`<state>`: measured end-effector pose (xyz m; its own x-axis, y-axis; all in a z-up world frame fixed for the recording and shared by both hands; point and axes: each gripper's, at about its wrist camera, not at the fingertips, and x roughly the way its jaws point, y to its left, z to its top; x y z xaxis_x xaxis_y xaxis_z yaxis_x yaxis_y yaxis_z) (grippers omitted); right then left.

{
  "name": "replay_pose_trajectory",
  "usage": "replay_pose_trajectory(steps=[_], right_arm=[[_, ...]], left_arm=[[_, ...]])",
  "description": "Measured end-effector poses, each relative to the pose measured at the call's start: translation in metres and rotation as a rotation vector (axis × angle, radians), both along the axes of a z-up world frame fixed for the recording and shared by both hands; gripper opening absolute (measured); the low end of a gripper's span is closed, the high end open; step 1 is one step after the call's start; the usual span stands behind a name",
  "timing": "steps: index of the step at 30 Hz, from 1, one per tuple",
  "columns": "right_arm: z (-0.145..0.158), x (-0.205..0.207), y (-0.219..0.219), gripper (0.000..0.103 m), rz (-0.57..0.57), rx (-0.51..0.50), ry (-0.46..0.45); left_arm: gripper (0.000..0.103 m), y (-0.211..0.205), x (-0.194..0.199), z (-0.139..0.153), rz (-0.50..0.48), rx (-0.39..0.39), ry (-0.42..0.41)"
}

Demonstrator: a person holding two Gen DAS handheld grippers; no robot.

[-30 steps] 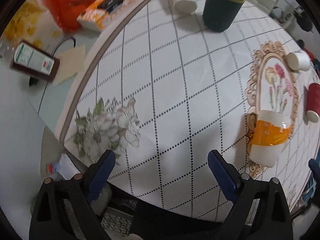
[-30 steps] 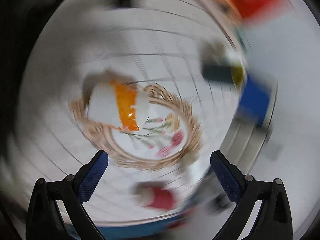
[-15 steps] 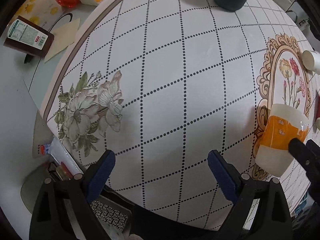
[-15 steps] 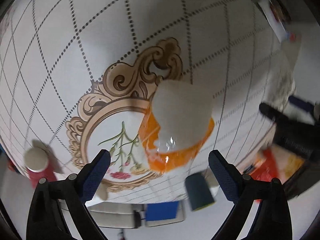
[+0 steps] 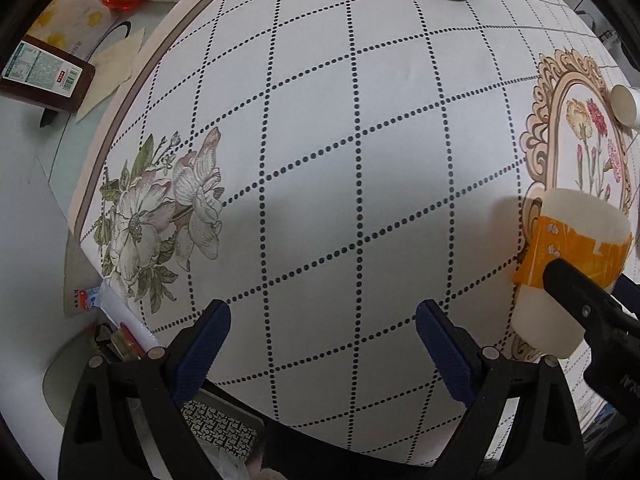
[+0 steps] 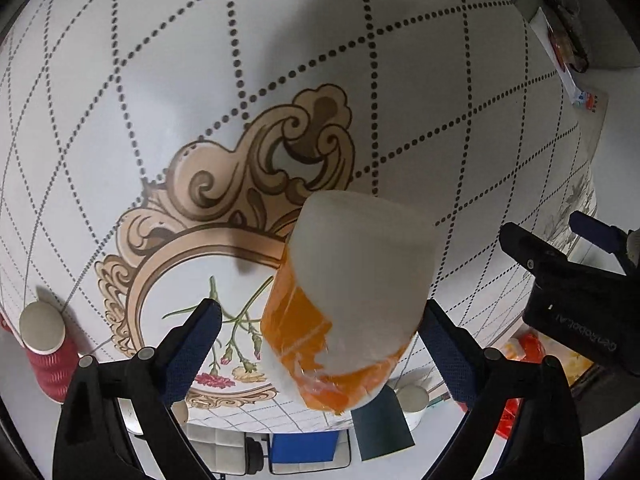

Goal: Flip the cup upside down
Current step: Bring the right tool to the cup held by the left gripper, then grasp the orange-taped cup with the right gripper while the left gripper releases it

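Your right gripper [image 6: 320, 348] is the one on the job: the white paper cup with the orange band [image 6: 352, 300] sits between its two blue-padded fingers, which stand apart and, as far as you can tell, have not closed on it. The cup stands on the ornate printed frame of the white dotted-grid table [image 6: 120, 80], its closed end facing this camera and its long axis running roughly along your approach. Your left gripper [image 5: 320, 344] hovers spread and empty, the cup [image 5: 568, 264] well off to its right.
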<state>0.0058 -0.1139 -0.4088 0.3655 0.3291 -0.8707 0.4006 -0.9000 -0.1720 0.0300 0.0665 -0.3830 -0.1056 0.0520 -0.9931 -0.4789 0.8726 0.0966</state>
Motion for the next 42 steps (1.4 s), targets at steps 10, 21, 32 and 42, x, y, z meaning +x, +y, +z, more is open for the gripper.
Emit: replay_pose_trajectory(steps=[10, 21, 32, 42], right_arm=[[-0.017, 0.007, 0.027, 0.076, -0.064, 0.021, 0.012], [-0.011, -0.001, 0.04, 0.074, -0.172, 0.046, 0.047], [0.008, -0.001, 0.102, 0.074, -0.586, 0.062, 0.088], [0.005, 0.028, 0.132, 0.074, -1.24, -0.051, 0.126]], left_arm=[[0.095, 0.028, -0.021, -0.01, 0.033, 0.003, 0.016], [0.095, 0.035, -0.025, -0.009, 0.035, 0.007, 0.002], [0.095, 0.045, -0.023, -0.002, 0.016, 0.024, -0.01], [0.095, 0.041, -0.011, 0.012, -0.047, 0.049, -0.035]])
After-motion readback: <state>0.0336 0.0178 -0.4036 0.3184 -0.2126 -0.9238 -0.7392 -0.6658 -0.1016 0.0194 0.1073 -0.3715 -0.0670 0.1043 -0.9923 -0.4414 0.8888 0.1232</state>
